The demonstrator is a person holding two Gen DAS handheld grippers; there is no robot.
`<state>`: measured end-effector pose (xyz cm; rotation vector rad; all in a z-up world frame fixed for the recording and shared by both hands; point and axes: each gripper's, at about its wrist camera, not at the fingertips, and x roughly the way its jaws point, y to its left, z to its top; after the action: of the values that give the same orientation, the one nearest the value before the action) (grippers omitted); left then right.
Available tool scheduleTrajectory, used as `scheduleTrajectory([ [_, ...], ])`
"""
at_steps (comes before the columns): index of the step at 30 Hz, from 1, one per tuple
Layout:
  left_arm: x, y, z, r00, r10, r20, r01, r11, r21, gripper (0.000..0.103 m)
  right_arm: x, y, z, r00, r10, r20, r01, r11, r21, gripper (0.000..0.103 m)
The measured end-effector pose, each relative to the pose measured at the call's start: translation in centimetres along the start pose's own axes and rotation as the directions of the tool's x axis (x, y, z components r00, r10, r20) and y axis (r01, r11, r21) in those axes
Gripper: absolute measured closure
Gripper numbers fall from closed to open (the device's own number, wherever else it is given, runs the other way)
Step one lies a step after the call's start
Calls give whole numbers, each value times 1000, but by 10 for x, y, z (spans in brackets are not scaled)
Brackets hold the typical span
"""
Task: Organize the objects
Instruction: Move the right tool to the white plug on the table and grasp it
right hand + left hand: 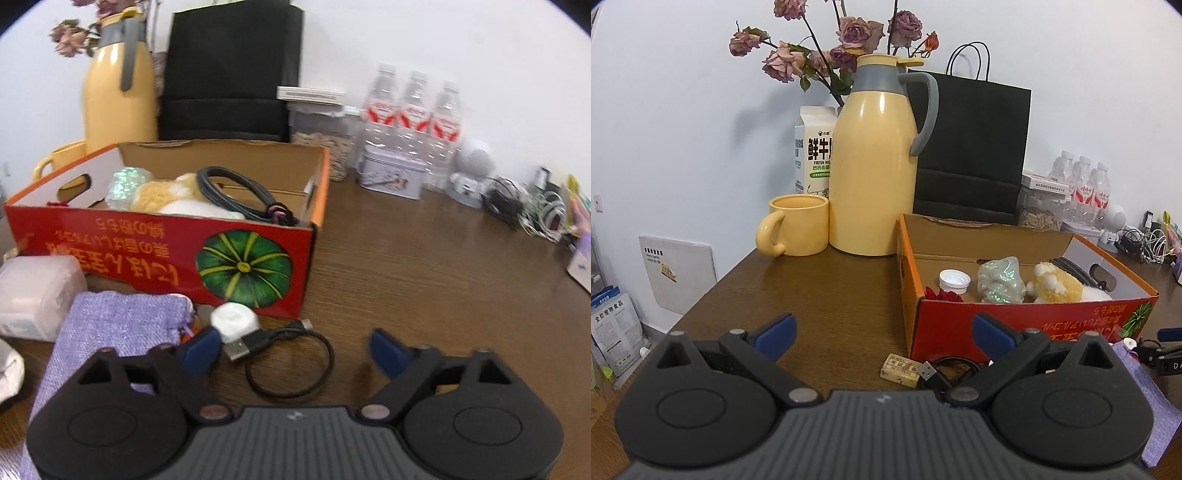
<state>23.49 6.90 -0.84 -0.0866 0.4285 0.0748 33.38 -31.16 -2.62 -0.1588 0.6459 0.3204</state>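
Dark wood table [424, 258] against a pale wall. In my right wrist view, the red cardboard box [166, 254] sits upper left, holding a plush toy [162, 194] and coiled cable [236, 188]. My right gripper [293, 349] is spread wide, gripping nothing, a short USB cable [284, 365] between its fingers. My left gripper [882, 332] gapes empty over bare table, lower centre

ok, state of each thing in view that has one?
left gripper: open, empty
right gripper: open, over the USB cable
cardboard box: open top, partly filled
thermos: lid on, upright
mug: upright
milk carton: upright
water bottles: capped
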Motion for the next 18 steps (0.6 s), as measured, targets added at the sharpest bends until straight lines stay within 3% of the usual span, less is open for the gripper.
scheduleTrajectory([
  [1,0,0,0,1000,0,-1,0,1000,0,0,1,-1,0,1000,16,-2,-16,1000,10,25],
  [3,0,0,-1,1000,1,-2,-1,1000,1,0,-1,-2,-1,999,54,3,-54,998,23,43],
  [6,0,1,0,1000,1,-3,-1,1000,2,0,-6,4,-3,999,48,15,-48,999,-6,50],
  [18,5,2,-2,1000,8,-21,-7,1000,5,0,-27,9,-10,996,-3,94,2,1000,12,58],
])
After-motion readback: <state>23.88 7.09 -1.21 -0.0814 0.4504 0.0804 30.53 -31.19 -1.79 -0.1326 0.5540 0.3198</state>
